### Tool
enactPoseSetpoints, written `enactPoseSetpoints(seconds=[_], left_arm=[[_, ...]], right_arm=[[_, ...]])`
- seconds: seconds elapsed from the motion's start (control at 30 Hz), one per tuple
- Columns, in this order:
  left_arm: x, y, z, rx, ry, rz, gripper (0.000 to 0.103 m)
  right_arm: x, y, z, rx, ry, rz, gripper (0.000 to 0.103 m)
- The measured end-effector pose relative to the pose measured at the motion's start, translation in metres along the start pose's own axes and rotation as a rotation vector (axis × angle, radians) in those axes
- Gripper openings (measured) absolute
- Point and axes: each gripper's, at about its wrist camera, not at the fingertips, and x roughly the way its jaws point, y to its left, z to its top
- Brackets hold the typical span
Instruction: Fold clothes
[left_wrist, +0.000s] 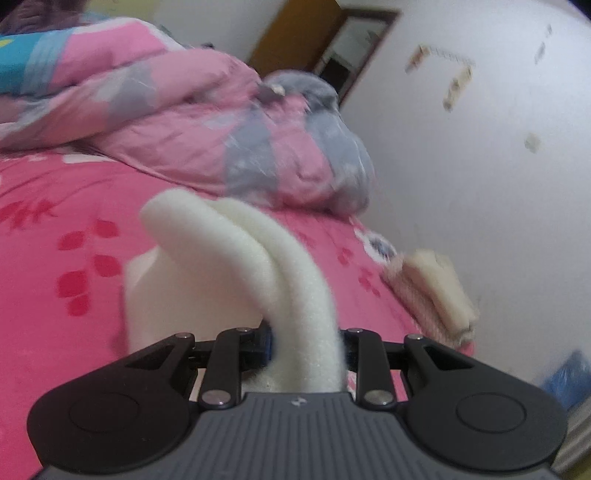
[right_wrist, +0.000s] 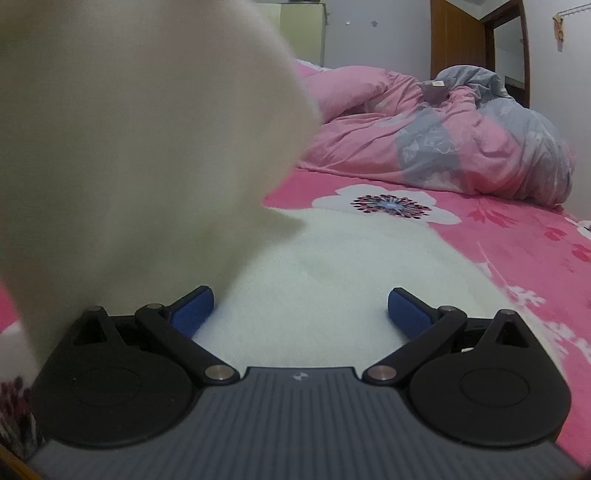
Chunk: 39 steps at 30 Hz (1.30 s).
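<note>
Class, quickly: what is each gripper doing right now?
Left gripper: shut on the white garment.
Right gripper: open, holding nothing, over the garment.

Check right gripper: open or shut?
Open. The right gripper has its blue pads spread wide over the white garment, nothing between them.

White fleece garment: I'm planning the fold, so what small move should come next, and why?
Probably carry the left gripper across and lay its pinched fold of the white fleece garment onto the part lying flat on the pink bedsheet. The right gripper hovers there with jaws open, holding nothing.
</note>
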Motion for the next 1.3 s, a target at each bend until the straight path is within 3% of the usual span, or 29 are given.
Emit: enactPoseSetpoints(seconds=[0.13,0.23,0.3,0.4,0.53,0.7,0.77,0.87,1.0,1.17,1.3], left_arm=[[0.056,-0.017,-0.007,0.048,0.127,0.023,0.027],[0.098,-0.017,-0.016,0.036,0.259,0.022,0.032],[0.114,-0.012,-0.02,-0.009,0.303,-0.004,0.045],[0.12,0.004,-0.02,-0.122,0.304,-0.127,0.066],[0.117,0.031,-0.018,-0.313,0.279,-0.312,0.066],[0.079,0.048,-0.011,-0.342,0.149,-0.34,0.066],[0.05,0.053,-0.011,-0.308,0.08,-0.328,0.066],[0.006,0.058,-0.018,-0.185,-0.013,-0.252,0.068],[-0.037,0.054,-0.049,0.054,-0.044,-0.11,0.074],[-0.03,0.031,-0.1,0.285,-0.008,0.032,0.084],[-0.019,0.012,-0.139,0.461,0.009,0.158,0.08]], right_arm=[[-0.02,-0.01,-0.005,0.035,-0.017,0.013,0.099],[-0.046,-0.027,-0.013,0.138,-0.005,0.031,0.099],[-0.062,-0.041,-0.021,0.219,-0.004,0.053,0.099],[-0.08,-0.063,-0.034,0.402,-0.025,0.126,0.099],[-0.084,-0.084,-0.047,0.607,-0.069,0.195,0.099],[-0.086,-0.09,-0.043,0.696,-0.117,0.295,0.098],[-0.085,-0.09,-0.038,0.705,-0.12,0.311,0.095],[-0.089,-0.088,-0.03,0.713,-0.128,0.351,0.09],[-0.091,-0.088,-0.017,0.771,-0.118,0.381,0.087],[-0.077,-0.095,-0.001,0.876,-0.036,0.381,0.083],[-0.06,-0.093,0.02,0.861,0.067,0.336,0.083]])
